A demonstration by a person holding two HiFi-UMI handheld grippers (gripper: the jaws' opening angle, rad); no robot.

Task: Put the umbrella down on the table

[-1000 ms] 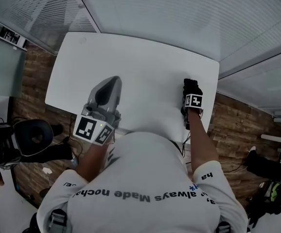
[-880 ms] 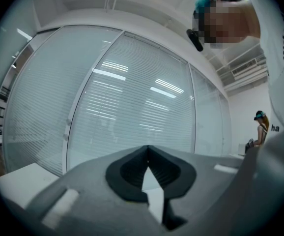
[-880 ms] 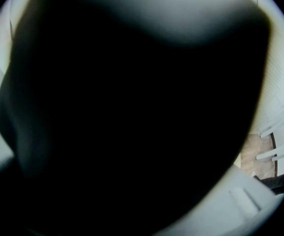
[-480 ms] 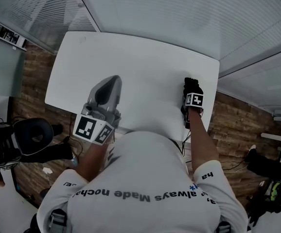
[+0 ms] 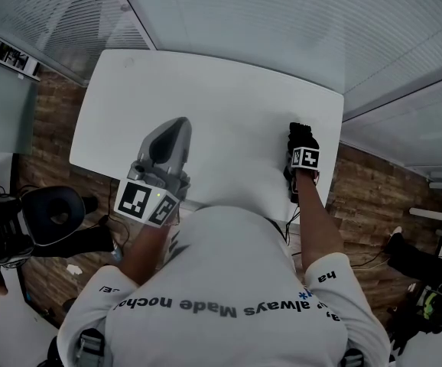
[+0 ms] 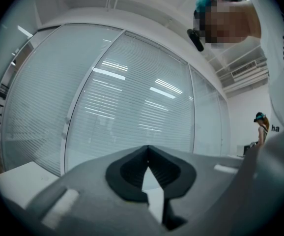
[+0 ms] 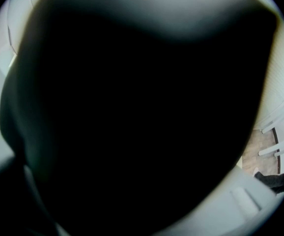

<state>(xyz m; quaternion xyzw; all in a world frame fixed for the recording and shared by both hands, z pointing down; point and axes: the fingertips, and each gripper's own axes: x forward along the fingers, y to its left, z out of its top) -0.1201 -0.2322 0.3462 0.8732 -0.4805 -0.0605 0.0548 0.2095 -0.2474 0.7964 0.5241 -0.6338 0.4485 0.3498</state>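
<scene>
Left gripper (image 5: 177, 131) centre-left over white table (image 5: 229, 90), jaws pressed together, empty. Right gripper (image 5: 300, 139) at table's right edge. Black umbrella (image 7: 132, 117) fills its view, so finger state is unreadable.

- table (image 5: 229, 82) directly ahead of the person, its far edge near the blinds wall (image 5: 282, 21)
- left gripper (image 5: 177, 125) above the table's near-left part
- right gripper (image 5: 300, 132) at the table's near-right edge
- dark mass (image 7: 132, 112) close against the right gripper view
- seat (image 5: 53, 214) on the floor, left of the table
</scene>
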